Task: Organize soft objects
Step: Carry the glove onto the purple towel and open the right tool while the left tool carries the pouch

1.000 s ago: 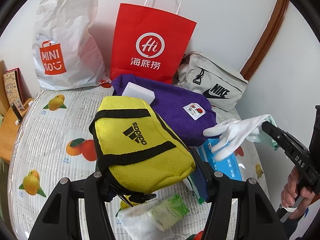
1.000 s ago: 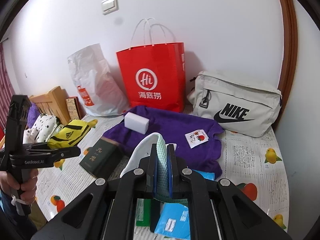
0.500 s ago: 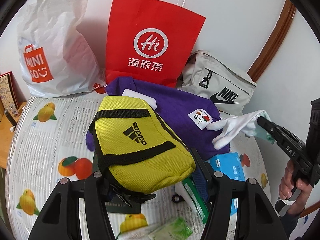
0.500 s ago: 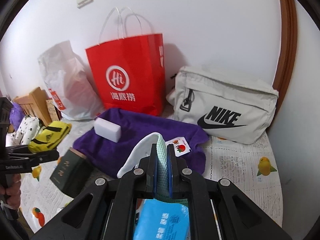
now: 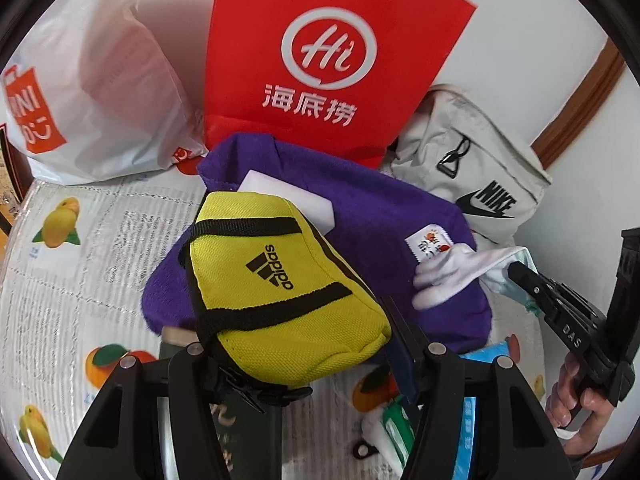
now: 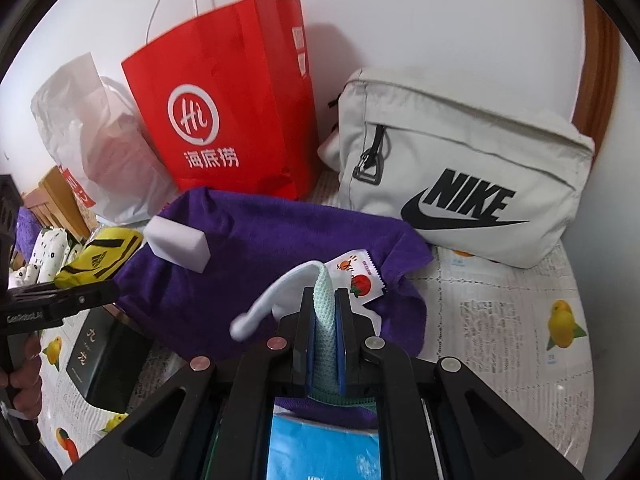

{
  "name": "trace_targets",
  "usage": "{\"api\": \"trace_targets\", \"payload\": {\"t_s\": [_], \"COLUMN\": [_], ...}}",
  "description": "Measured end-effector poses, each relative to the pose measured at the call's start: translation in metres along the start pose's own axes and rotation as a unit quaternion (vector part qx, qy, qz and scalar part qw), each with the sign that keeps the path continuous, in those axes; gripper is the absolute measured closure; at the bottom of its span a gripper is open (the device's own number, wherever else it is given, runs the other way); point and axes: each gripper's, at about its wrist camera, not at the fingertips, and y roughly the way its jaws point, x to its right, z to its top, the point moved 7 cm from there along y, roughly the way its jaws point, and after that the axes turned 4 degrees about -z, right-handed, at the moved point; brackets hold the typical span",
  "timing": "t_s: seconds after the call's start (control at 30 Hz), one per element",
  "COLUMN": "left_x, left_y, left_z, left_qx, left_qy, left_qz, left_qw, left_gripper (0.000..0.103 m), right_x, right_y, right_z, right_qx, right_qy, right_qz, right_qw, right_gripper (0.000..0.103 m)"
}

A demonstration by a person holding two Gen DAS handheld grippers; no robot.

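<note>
White wall backs a fruit-print tablecloth (image 6: pixel 500 320). Left gripper (image 5: pixel 304 344) clamps the yellow fabric Adidas pouch (image 5: pixel 280 292), light and squashy, gripped at its near end. Right gripper (image 6: pixel 324 320) pinches the limp white glove with mint knit cuff (image 6: pixel 322 312) over the purple towel (image 6: pixel 260 264).

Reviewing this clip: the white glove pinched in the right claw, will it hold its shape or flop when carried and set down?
Probably floppy: the white glove arcs over and droops past the right claw, fingers dangling onto the purple towel. It looks light, thin knit. Likely to crumple where dropped, not roll or slide.
</note>
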Motion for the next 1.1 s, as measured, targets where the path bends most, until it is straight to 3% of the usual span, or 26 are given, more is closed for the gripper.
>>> {"api": "trace_targets", "payload": {"t_s": [0.5, 0.63, 0.77, 0.97, 1.03, 1.1], "left_x": [-0.002, -0.004, -0.006, -0.008, -0.007, -0.004], "left_y": [0.059, 0.069, 0.075, 0.079, 0.083, 0.083], "left_z": [0.031, 0.034, 0.032, 0.033, 0.032, 0.032], "left_qx": [-0.024, -0.03, -0.038, -0.044, -0.051, -0.052], "left_qy": [0.006, 0.007, 0.009, 0.008, 0.01, 0.014], "left_qz": [0.014, 0.018, 0.018, 0.018, 0.026, 0.025], "left_qw": [0.9996, 0.9994, 0.9991, 0.9989, 0.9983, 0.9982], "left_gripper": [0.044, 0.044, 0.044, 0.043, 0.042, 0.03], "right_x": [0.001, -0.004, -0.009, -0.01, -0.011, -0.012], "right_y": [0.038, 0.045, 0.045, 0.043, 0.041, 0.038], "right_z": [0.002, 0.002, 0.002, 0.003, 0.003, 0.003], "right_qx": [-0.027, -0.032, -0.027, -0.025, -0.024, -0.022], "right_qy": [-0.003, -0.01, -0.018, -0.012, -0.011, -0.01], "right_qz": [0.015, 0.016, 0.018, 0.023, 0.024, 0.024], "right_qw": [1.0, 0.999, 0.999, 0.999, 0.999, 0.999], "right_gripper": [0.091, 0.081, 0.051, 0.037, 0.037, 0.037]}}
